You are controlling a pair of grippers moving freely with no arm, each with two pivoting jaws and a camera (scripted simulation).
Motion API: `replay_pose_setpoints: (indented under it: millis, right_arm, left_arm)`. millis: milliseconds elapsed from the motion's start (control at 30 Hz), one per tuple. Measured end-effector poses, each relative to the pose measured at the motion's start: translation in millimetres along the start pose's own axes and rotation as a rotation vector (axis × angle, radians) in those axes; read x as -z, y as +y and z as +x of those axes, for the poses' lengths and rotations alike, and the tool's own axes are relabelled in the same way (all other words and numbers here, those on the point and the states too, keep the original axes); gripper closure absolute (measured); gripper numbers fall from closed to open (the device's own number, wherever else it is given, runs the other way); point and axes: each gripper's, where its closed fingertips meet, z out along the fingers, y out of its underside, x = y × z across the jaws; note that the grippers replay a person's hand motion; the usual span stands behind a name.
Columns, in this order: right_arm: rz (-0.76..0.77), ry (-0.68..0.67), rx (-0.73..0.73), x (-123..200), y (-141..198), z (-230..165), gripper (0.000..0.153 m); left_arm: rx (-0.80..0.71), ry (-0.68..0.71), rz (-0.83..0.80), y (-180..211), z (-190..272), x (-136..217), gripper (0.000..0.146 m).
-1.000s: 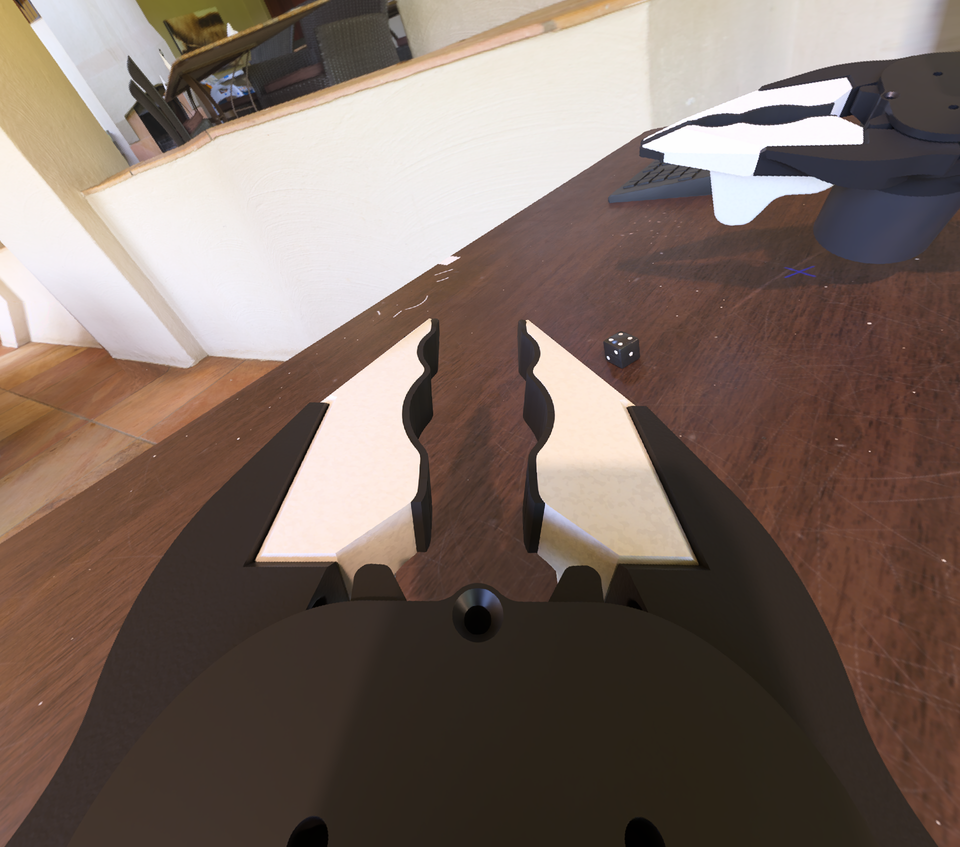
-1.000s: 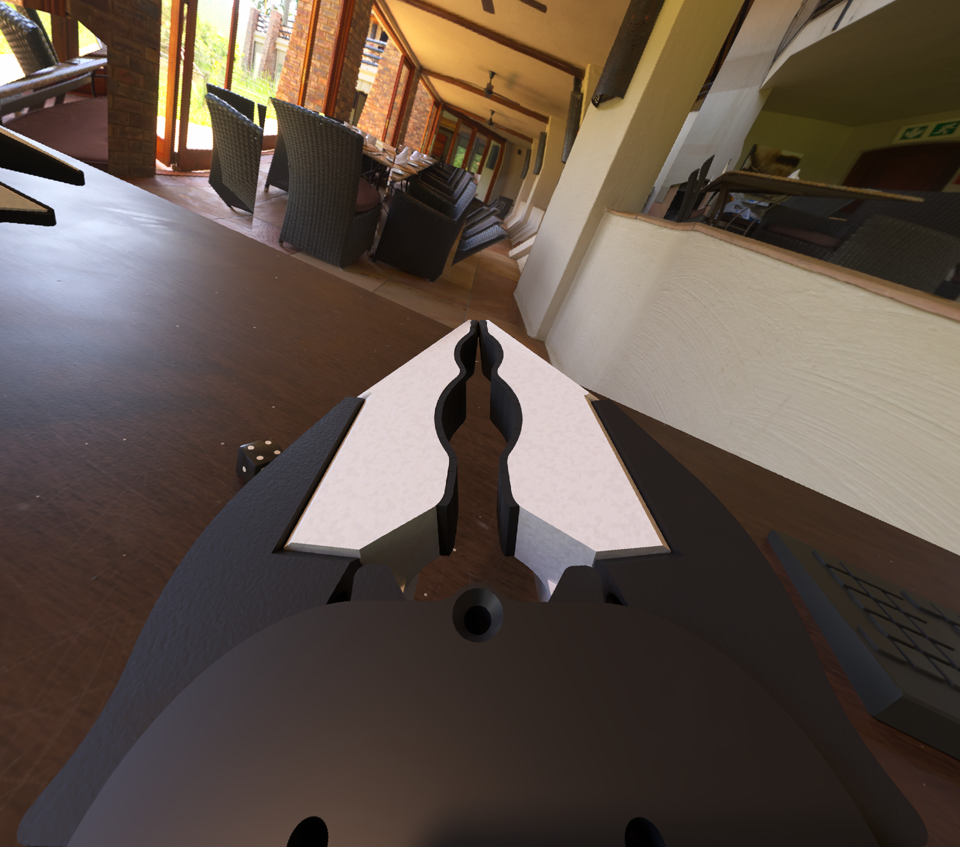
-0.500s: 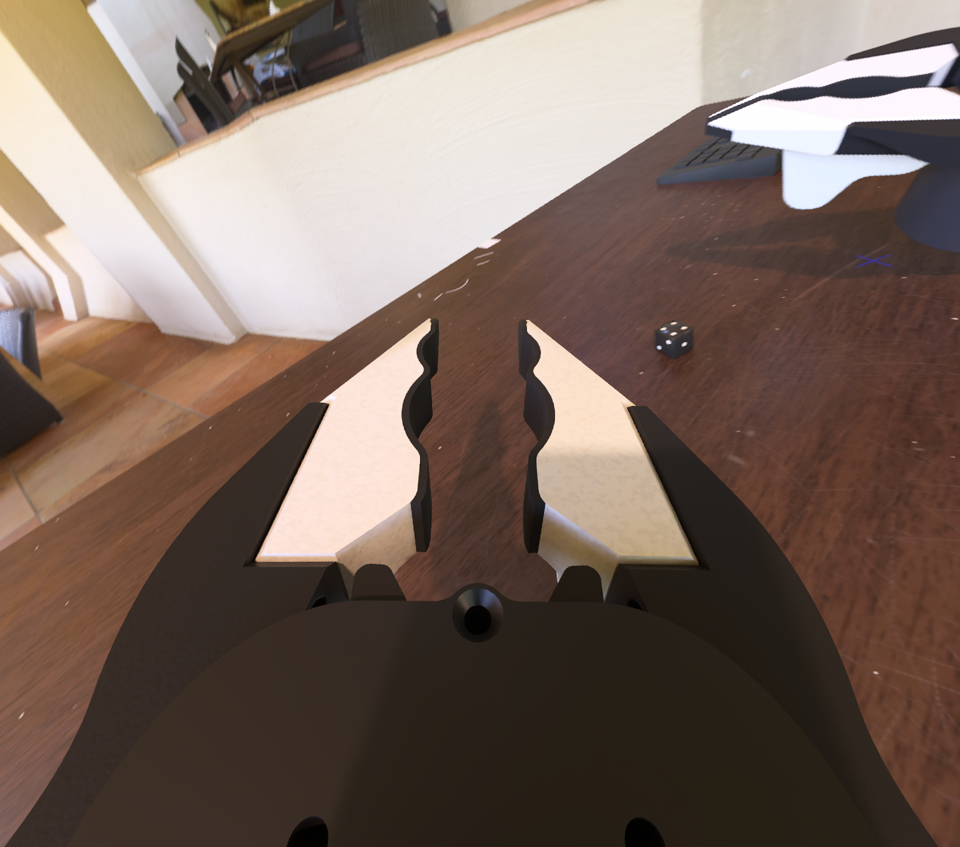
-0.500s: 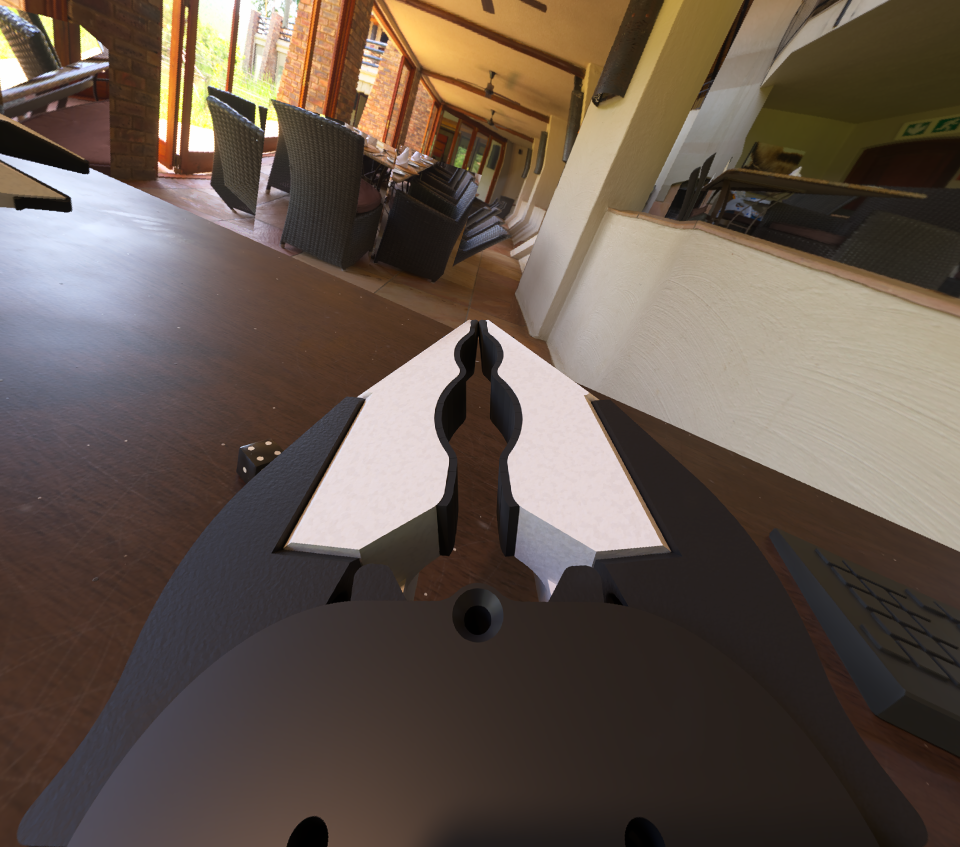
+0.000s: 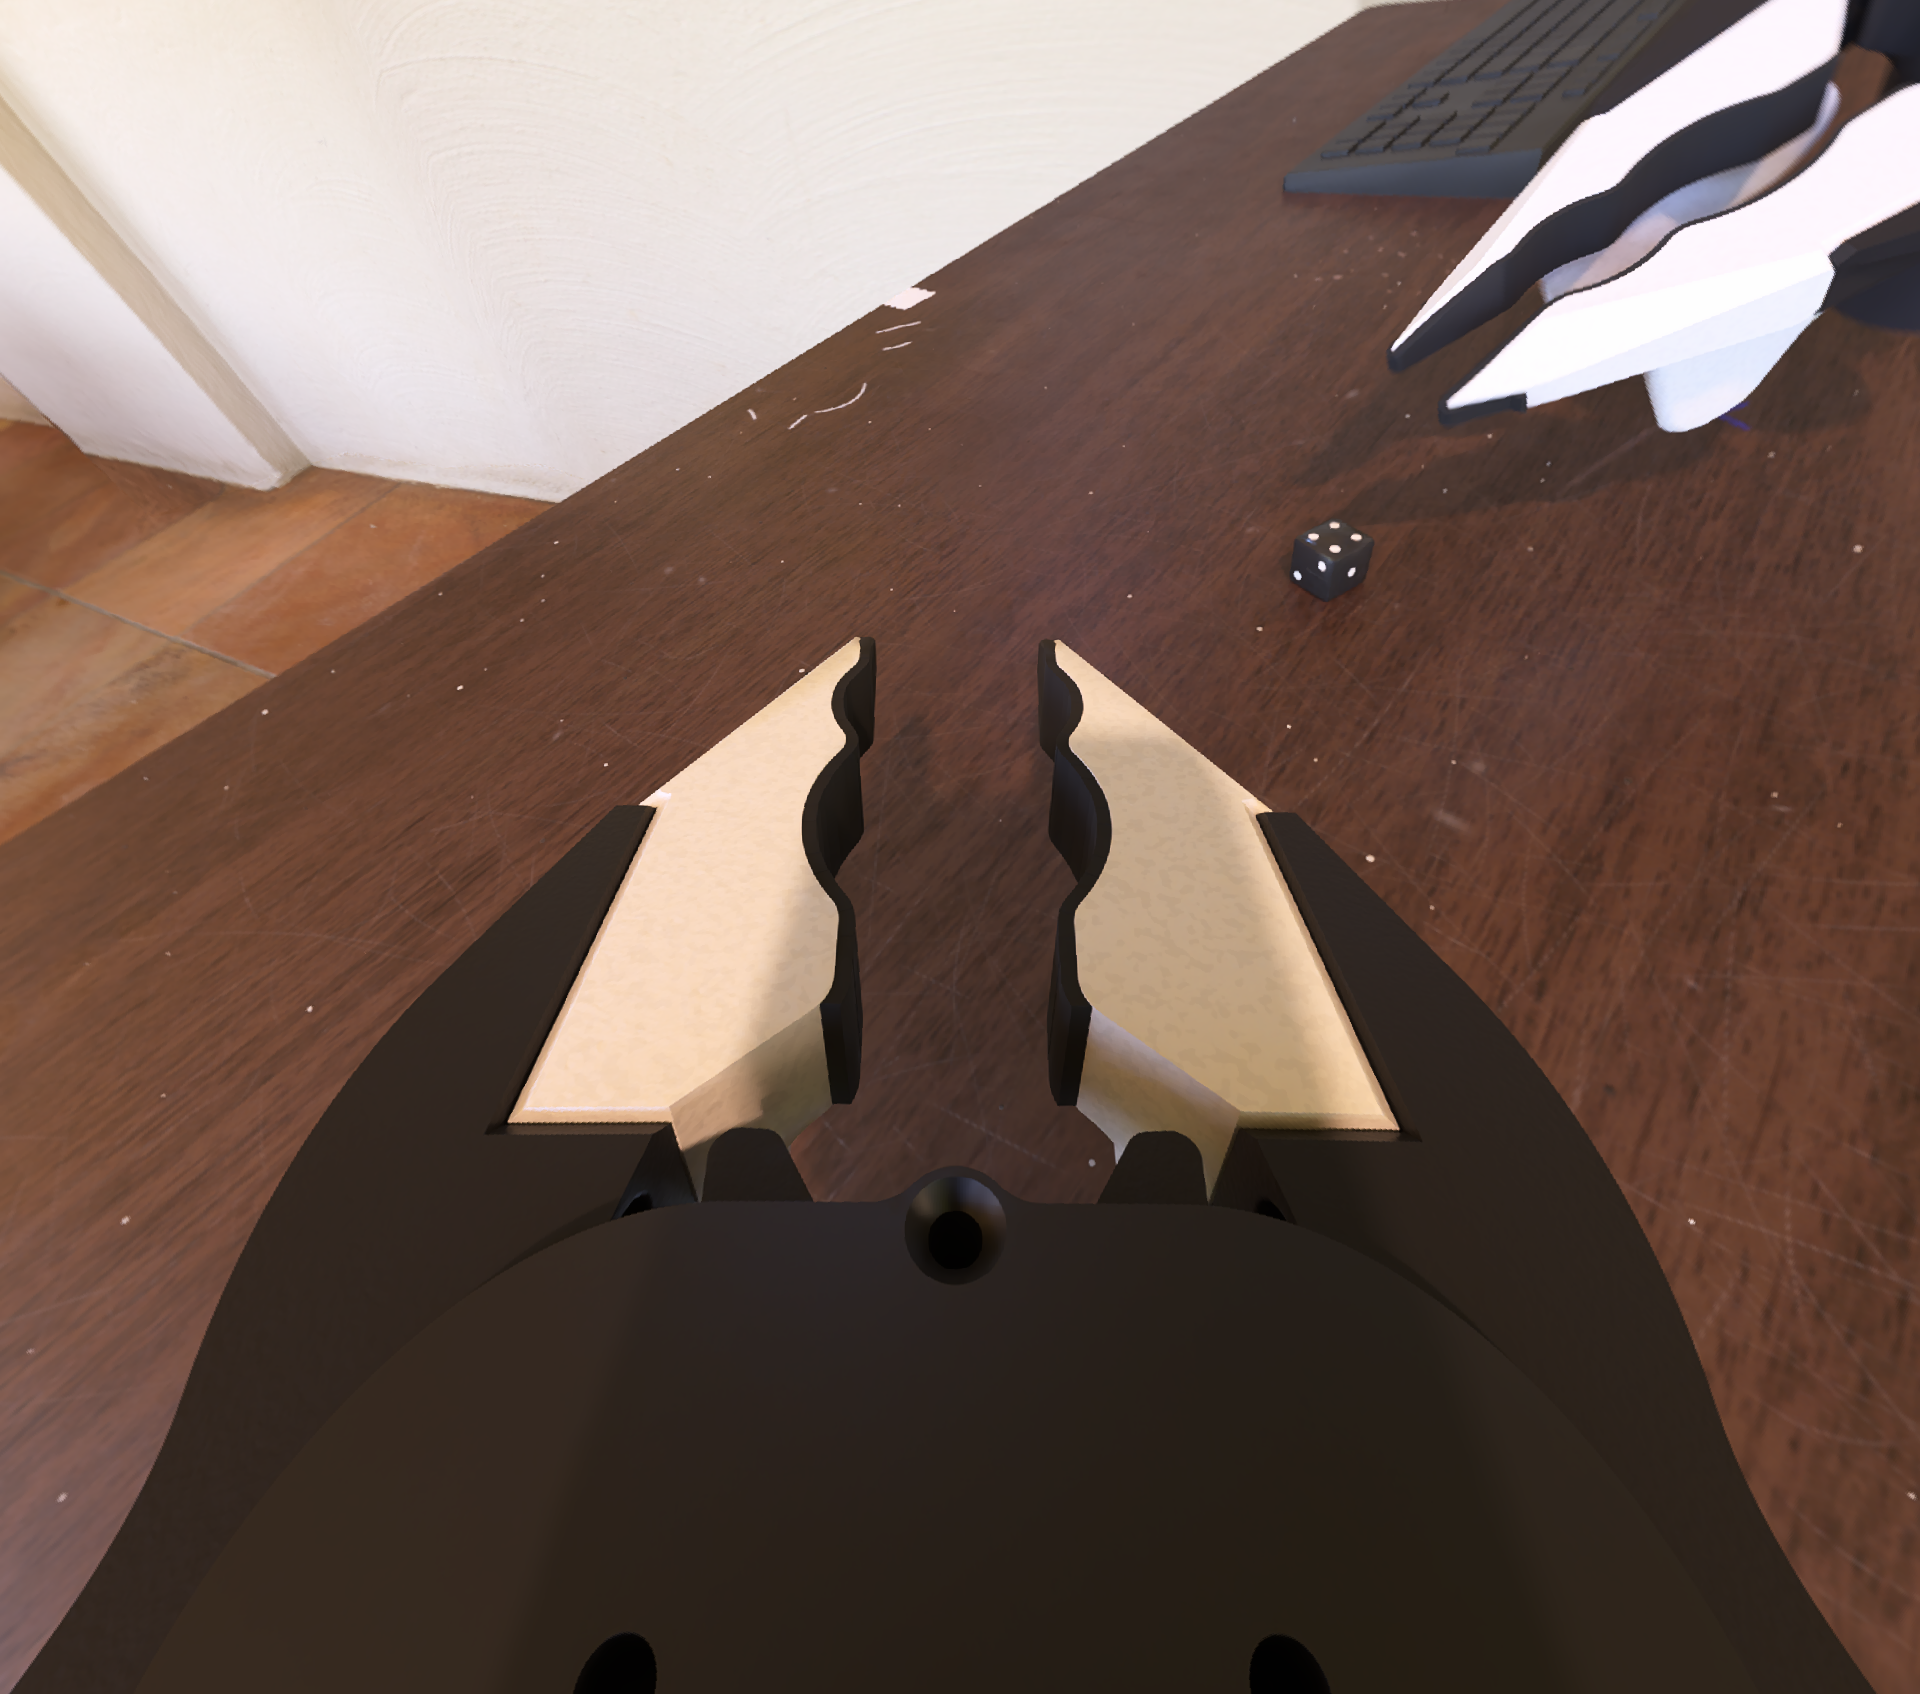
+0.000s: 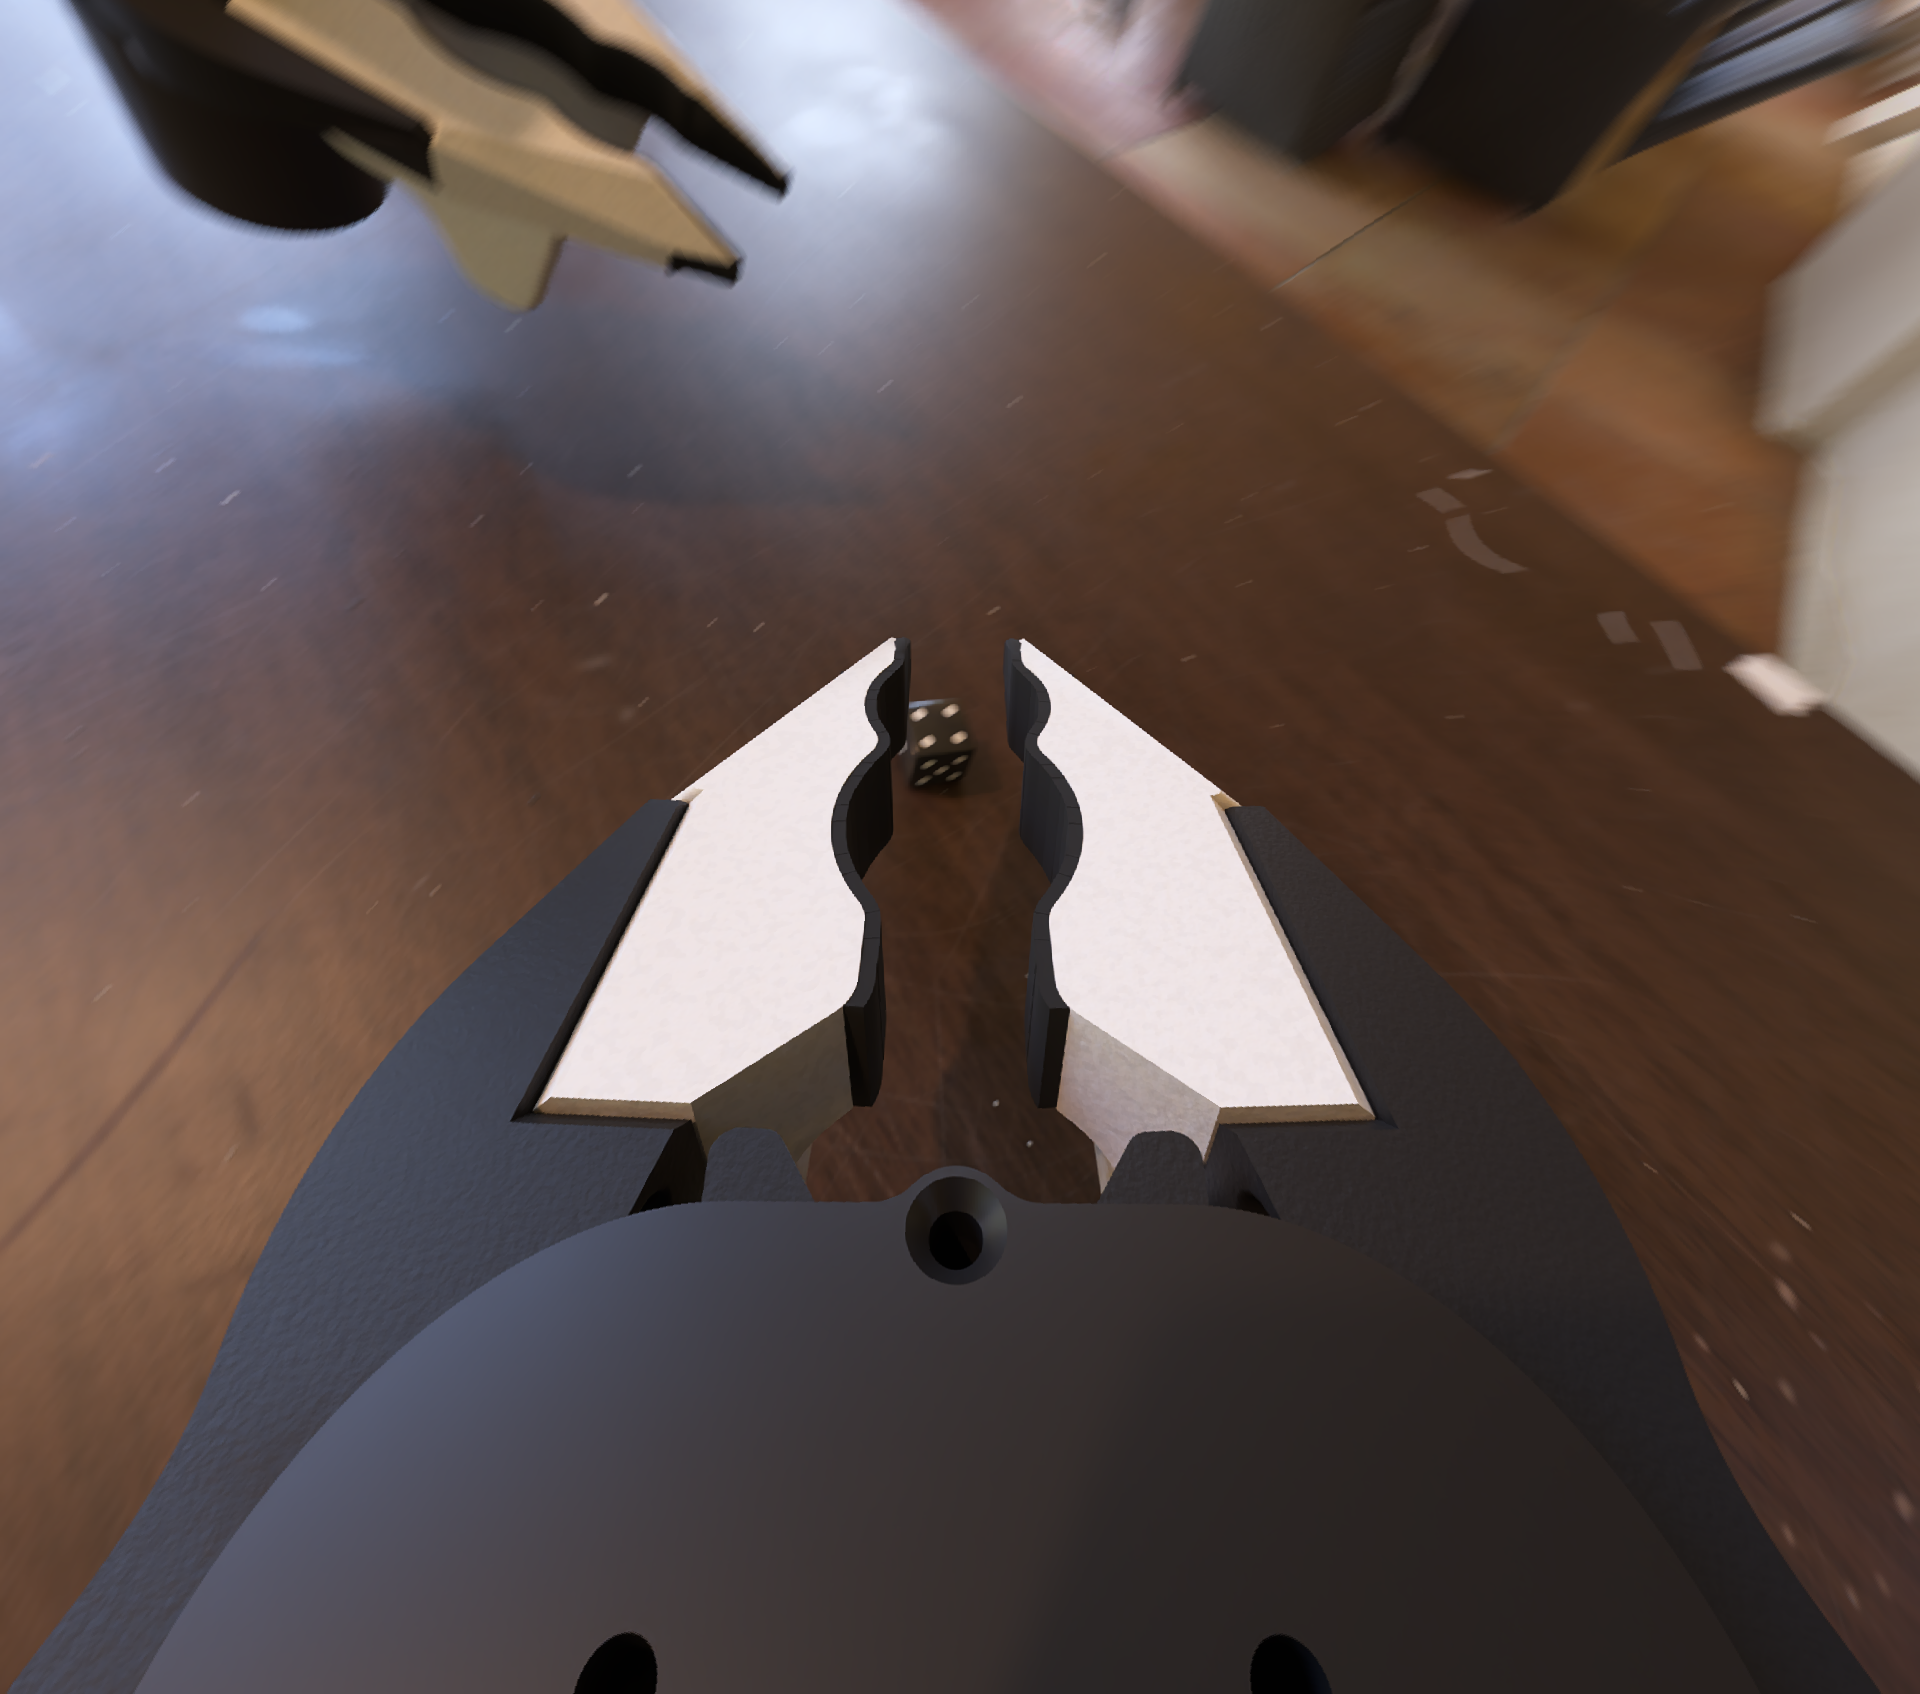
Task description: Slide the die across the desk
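A small black die (image 5: 1332,561) with white pips lies on the dark wooden desk (image 5: 1558,917). My left gripper (image 5: 956,657) is open and empty, low over the desk, with the die ahead and to its right. My right gripper (image 6: 956,652) is open and tilted down at the desk. In its view the die (image 6: 938,742) shows in the gap between its fingers, close to the left one, and contact cannot be told. In the left wrist view the right gripper (image 5: 1425,387) hovers just beyond the die. The right wrist view is blurred.
A black keyboard (image 5: 1507,86) lies at the far right near the desk's back edge. That edge runs diagonally along a cream wall (image 5: 623,138), with tiled floor (image 5: 156,605) below. The left gripper (image 6: 756,226) shows at the upper left of the right wrist view.
My right gripper has swung left and tipped down over the die, and its jaws have opened. My left gripper has tilted down and stays open. The die has not visibly moved on the desk.
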Motion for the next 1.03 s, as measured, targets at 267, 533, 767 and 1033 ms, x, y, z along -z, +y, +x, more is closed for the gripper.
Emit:
replay_pose_setpoints:
  millis: [267,533,767,1033]
  right_arm:
    - [-0.298,-0.252,0.061,-33.0,29.4,-5.9,0.117]
    - [-0.383,-0.302,0.07,-37.2,42.9,-6.2,0.125]
    - [-0.397,-0.302,0.058,-35.1,43.2,-12.0,0.137]
    - [-0.354,-0.414,0.172,-26.4,33.0,-58.3,0.137]
  left_arm:
    - [-0.044,0.015,-0.006,2.0,9.3,-1.4,0.116]
    - [-0.03,0.015,0.0,1.3,8.0,-0.5,0.115]
    - [-0.03,0.004,0.007,0.5,5.9,0.5,0.115]
    - [-0.006,-0.02,0.033,-3.3,-0.8,3.3,0.116]
